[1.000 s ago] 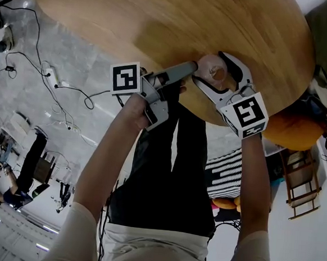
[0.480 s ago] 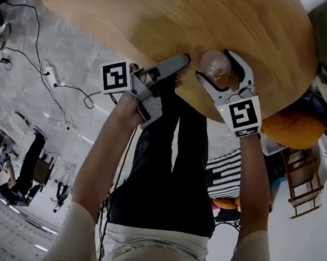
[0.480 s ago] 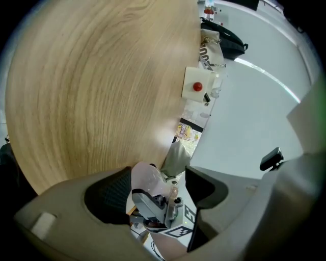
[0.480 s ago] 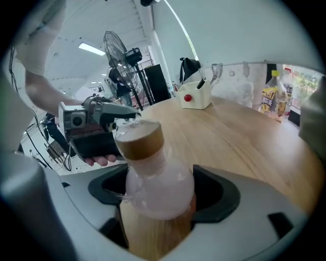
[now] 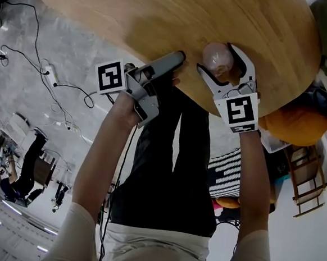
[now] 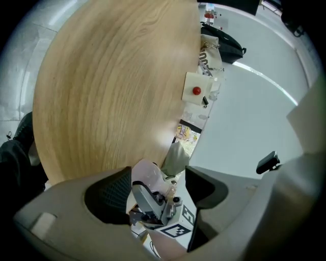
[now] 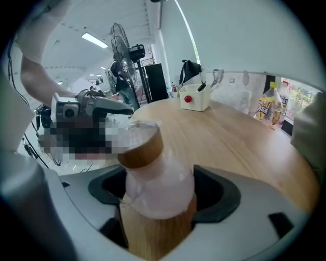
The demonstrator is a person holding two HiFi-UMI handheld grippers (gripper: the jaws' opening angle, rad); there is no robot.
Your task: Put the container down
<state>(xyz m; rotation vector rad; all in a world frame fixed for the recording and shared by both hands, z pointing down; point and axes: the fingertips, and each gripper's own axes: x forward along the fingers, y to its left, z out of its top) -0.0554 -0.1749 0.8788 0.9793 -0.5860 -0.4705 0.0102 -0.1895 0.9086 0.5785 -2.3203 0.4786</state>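
Container (image 7: 153, 173): I had it clamped in right gripper (image 7: 163, 192), near table (image 5: 133, 18) edge.
Left gripper (image 6: 155, 189): released, empty, at table edge.

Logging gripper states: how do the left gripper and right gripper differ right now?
The left gripper has its jaws apart with nothing between them; the right gripper is closed on the container. The left gripper's tip is at the table edge; the right gripper reaches further over it. Both are hand-held and carry marker cubes.
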